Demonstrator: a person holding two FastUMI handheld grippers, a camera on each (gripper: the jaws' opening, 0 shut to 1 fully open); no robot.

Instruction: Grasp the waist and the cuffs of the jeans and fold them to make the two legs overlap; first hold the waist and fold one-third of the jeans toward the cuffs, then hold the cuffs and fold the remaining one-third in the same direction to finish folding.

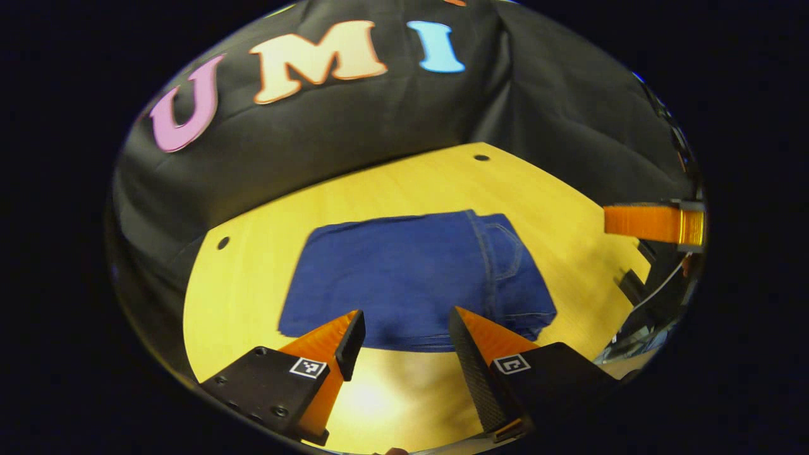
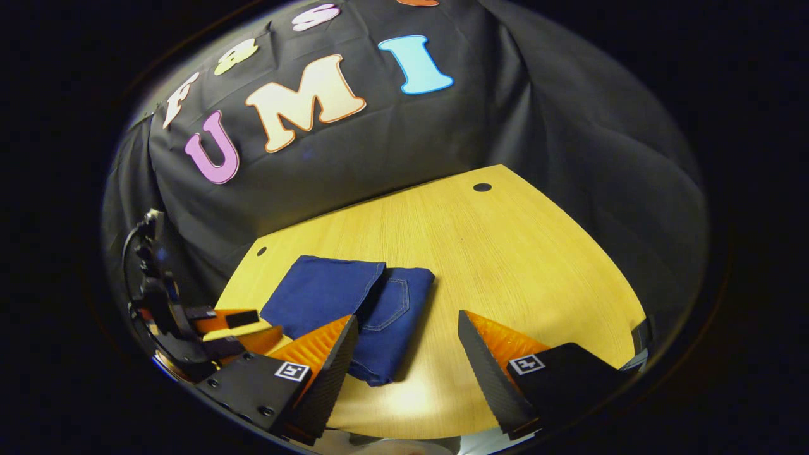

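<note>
On the wooden table [image 2: 505,253], the jeans [image 2: 354,309] are seen lying folded into a compact rectangle, with a back pocket and its stitching exposed on the lower layer beside the upper flap. No container is involved; the jeans rest directly on the tabletop, toward its left part in the right gripper view. In the left gripper view, the left gripper [image 1: 404,328] is held with its jaws spread wide just above the near edge of the jeans [image 1: 411,278], nothing being clamped. The right gripper [image 2: 407,335] is likewise held wide apart and empty, beside the jeans' right edge. At the left gripper view's right rim, the right gripper [image 1: 657,222] is partly seen.
</note>
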